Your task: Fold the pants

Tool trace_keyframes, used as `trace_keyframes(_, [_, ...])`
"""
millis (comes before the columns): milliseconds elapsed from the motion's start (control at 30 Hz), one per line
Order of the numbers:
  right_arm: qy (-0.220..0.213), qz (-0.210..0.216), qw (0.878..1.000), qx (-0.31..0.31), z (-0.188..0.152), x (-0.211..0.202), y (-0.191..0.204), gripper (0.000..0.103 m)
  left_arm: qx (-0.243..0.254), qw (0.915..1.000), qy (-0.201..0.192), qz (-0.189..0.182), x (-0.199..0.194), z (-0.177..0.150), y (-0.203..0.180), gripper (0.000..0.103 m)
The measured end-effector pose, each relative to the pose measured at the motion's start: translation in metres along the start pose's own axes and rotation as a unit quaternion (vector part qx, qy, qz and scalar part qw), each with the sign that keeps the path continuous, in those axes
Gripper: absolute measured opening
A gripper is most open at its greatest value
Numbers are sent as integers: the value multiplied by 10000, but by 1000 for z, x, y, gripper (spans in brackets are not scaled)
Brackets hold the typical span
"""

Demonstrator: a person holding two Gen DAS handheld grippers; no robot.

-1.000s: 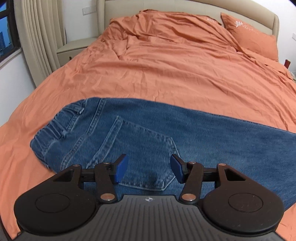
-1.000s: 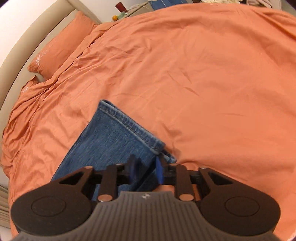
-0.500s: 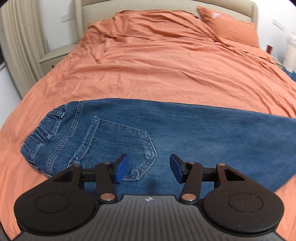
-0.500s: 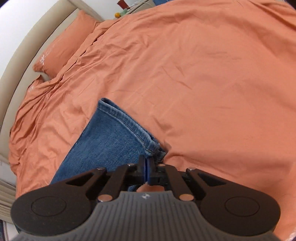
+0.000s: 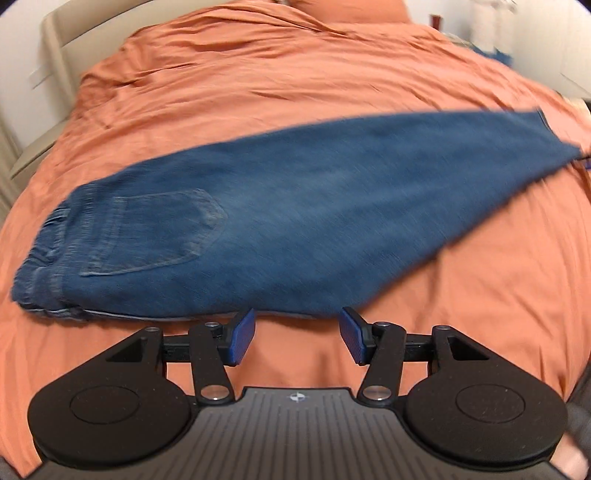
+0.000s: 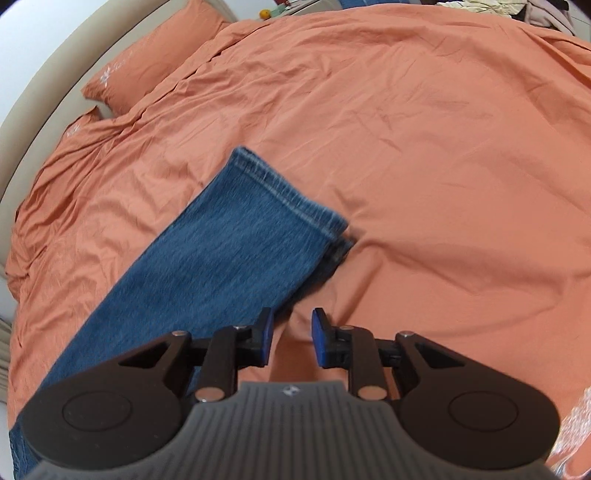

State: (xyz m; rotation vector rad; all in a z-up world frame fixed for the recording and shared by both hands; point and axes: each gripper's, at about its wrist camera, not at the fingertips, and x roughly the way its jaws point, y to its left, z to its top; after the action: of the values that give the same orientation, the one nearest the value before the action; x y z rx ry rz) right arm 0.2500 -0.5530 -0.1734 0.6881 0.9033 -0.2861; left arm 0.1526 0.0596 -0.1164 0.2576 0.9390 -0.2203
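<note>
Blue jeans (image 5: pixel 295 214) lie flat on the orange bed, folded lengthwise, waistband at the left, back pocket (image 5: pixel 162 229) up, legs running to the right. My left gripper (image 5: pixel 297 338) is open and empty, just in front of the jeans' near edge. In the right wrist view the leg hems (image 6: pixel 291 195) lie on the sheet. My right gripper (image 6: pixel 291 339) is open and empty, just short of the near hem corner.
The orange bedspread (image 6: pixel 424 147) covers the whole bed. Orange pillows (image 6: pixel 147 70) lie by the beige headboard (image 6: pixel 55 85). A bedside unit (image 5: pixel 33 147) stands at the far left. Clutter shows beyond the bed's far edge (image 6: pixel 517 11).
My right gripper was shut on the hem corner and has opened and drawn back. My left gripper has pulled back off the jeans and turned right, so the whole garment shows.
</note>
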Motion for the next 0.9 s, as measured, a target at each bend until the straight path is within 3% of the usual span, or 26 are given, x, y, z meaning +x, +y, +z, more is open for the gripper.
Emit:
trace_keyframes(167, [109,21,9993,-369,-15,1,20,29,-238,9995,-124,162,29,-8,-24,69])
trace_keyframes(233, [169,81,9986,-496,-19,1,27,29,-545,9974,-361,320,33,-8,-27,69])
trace_keyframes(367, [251,84,9964,-808,-25,0,37,32,-1281,9885,-789,171,26,7,-15,77])
trace_keyframes(467, [261,83,9960,-856,-26,1,37,32,-1437,9879,-471,344,35,22,-13,74])
trace_keyframes(533, [261,89,9964,-798,-26,2,34,32,-1266,9903,-251,516,42,26,-20,67])
trace_keyframes(633, [274,115,9969,-731,-27,3,31,32,-611,9947,-182,802,41,21,-38,69])
trace_keyframes(733, [287,104,9966,-767,-29,2,29,32,-53,9931,-209,1152,45,9,-54,72])
trace_keyframes(800, [299,94,9969,-723,-29,3,26,32,-170,9892,-298,1428,49,8,-53,58])
trace_keyframes(833, [302,94,9972,-683,-29,2,25,32,-332,9883,-343,1447,48,11,-49,37])
trace_keyframes(867, [306,96,9974,-647,-29,2,25,32,-544,9892,-370,1308,44,15,-43,23])
trace_keyframes(900, [313,99,9974,-639,-30,1,26,32,-717,9903,-389,1120,38,19,-37,15])
